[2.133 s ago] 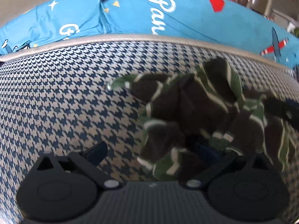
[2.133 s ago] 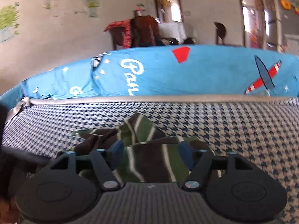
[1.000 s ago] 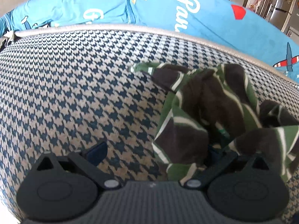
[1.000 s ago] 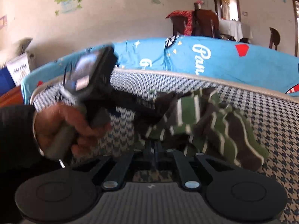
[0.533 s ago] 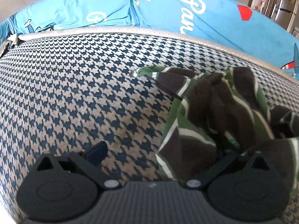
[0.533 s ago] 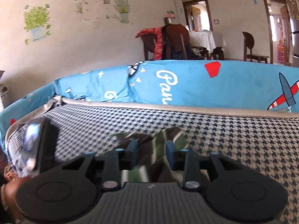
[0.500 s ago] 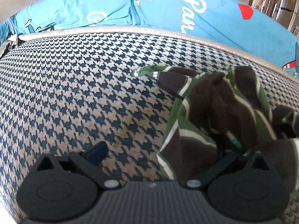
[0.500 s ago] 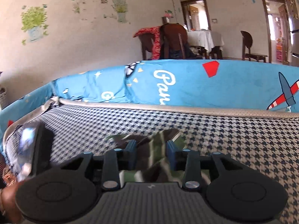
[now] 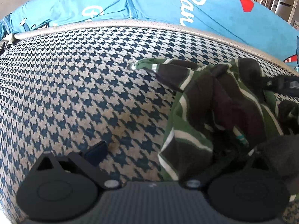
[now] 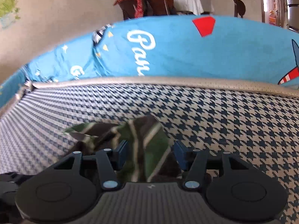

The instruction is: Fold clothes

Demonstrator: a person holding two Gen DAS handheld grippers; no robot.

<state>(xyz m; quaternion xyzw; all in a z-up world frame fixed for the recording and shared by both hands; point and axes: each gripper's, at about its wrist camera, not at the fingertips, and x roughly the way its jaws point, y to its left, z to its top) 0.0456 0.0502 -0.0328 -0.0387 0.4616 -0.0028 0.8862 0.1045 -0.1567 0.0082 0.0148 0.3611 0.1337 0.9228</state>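
Observation:
A crumpled green and brown striped garment (image 9: 214, 112) lies on the houndstooth cushion (image 9: 74, 93). My left gripper (image 9: 164, 153) is open wide at the garment's near left edge. Its left finger (image 9: 95, 151) is bare over the cushion, and cloth covers its right finger. In the right wrist view the same garment (image 10: 147, 145) sits between the blue pads (image 10: 121, 154) of my right gripper (image 10: 150, 155), whose jaws are opening and do not press on the cloth. A dark part of the right gripper (image 9: 278, 85) shows at the garment's far right.
A beige piped edge (image 10: 186, 82) borders the cushion at the back, with a blue printed cover (image 10: 186, 52) behind it. Chairs and a table (image 10: 158, 1) stand further back. A dark blurred shape (image 9: 280, 155) covers the lower right of the left wrist view.
The right gripper, shut a second ago close to the hand with the left gripper, has swung right and spread its jaws around the garment. The left gripper has stayed put.

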